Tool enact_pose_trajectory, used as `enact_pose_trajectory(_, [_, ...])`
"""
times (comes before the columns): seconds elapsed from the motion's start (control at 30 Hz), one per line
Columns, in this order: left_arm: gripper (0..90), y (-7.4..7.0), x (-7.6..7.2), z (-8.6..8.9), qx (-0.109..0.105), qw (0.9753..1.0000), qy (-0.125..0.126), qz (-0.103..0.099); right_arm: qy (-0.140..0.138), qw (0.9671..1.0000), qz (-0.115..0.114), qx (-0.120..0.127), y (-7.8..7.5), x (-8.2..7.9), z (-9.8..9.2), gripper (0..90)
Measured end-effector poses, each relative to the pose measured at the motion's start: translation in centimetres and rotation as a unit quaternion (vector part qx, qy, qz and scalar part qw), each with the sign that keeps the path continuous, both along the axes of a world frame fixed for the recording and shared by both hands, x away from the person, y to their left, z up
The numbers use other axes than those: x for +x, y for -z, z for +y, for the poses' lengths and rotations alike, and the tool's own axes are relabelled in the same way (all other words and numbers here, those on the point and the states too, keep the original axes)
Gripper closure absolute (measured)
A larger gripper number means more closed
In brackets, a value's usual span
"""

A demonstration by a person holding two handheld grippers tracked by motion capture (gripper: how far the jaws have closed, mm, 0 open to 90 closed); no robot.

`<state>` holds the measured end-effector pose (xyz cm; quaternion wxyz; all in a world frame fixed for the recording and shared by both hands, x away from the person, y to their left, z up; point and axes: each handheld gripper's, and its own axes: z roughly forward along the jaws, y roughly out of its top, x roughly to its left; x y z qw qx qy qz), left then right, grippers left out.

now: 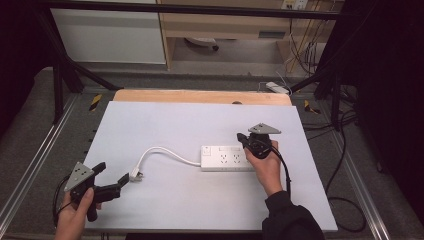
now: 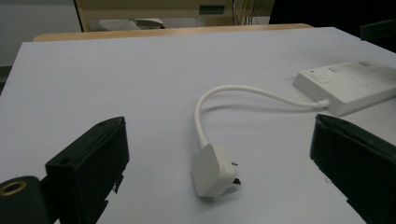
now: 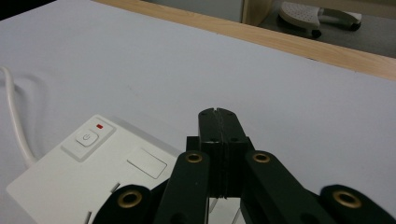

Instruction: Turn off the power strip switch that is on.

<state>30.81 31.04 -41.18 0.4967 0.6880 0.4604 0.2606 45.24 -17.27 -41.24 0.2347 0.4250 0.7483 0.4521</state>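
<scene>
High view: a white table point(image 1: 165, 120) fills the middle of the frame, with a wooden strip along its upper edge. A white power strip point(image 1: 226, 158) lies right of centre; its white cord point(image 1: 165, 151) arcs leftward to a white plug point(image 1: 135, 174) lying on the table in the lower-left part of the frame. The left tongs point(image 1: 111, 175), held in the left hand point(image 1: 75, 212) at lower left, stand with jaws spread apart, the tips just beside the plug and not touching it. The right tongs point(image 1: 240, 137), held in the right hand point(image 1: 267, 167), sit at the right end of the power strip, over its upper edge. Left gripper view: the two black jaws rise wide apart from the lower corners, nothing between them gripped; the plug point(image 2: 214, 170) lies on the table at lower centre between them, its cord point(image 2: 233, 91) curving up and right to the power strip point(image 2: 350, 86) at the upper right. Right gripper view: the right tongs point(image 3: 218, 114) have both jaws pressed together at centre, holding nothing, above the power strip point(image 3: 70, 182) at lower left, which shows a power button point(image 3: 87, 137) and a small red light point(image 3: 99, 126); the cord point(image 3: 16, 121) runs along the left edge.
</scene>
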Motion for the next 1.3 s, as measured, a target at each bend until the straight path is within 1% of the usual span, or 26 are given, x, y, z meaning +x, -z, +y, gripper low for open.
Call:
enact_pose_trajectory(0.27, [4.5, 0.0, 0.0, 0.0, 0.001, 1.0, 0.0, 0.0, -0.001, 0.9999, 0.007, -0.014, 0.6, 0.0, 0.1, 90.0])
enact_pose_trajectory(0.37, [4.5, 0.0, 0.0, 0.0, 0.001, 1.0, 0.001, -0.001, -0.001, 0.9998, 0.015, -0.014, 0.8, 0.0, 0.2, 90.0])
enact_pose_trajectory(0.8, [4.5, 0.0, 0.0, -0.1, 0.003, 1.0, 0.004, -0.001, 0.001, 0.9992, 0.027, -0.03, 1.8, -0.1, 0.2, 90.0])
enact_pose_trajectory(0.93, [4.5, 0.0, 0.0, -0.1, 0.003, 1.0, 0.005, -0.001, 0.005, 0.999, 0.033, -0.03, 1.9, -0.1, 0.1, 90.0])
enact_pose_trajectory(1.3, [4.5, -0.1, 0.0, -0.1, 0.003, 1.0, 0.005, -0.002, 0.005, 0.9987, 0.038, -0.034, 2.2, -0.3, -0.1, 90.0])
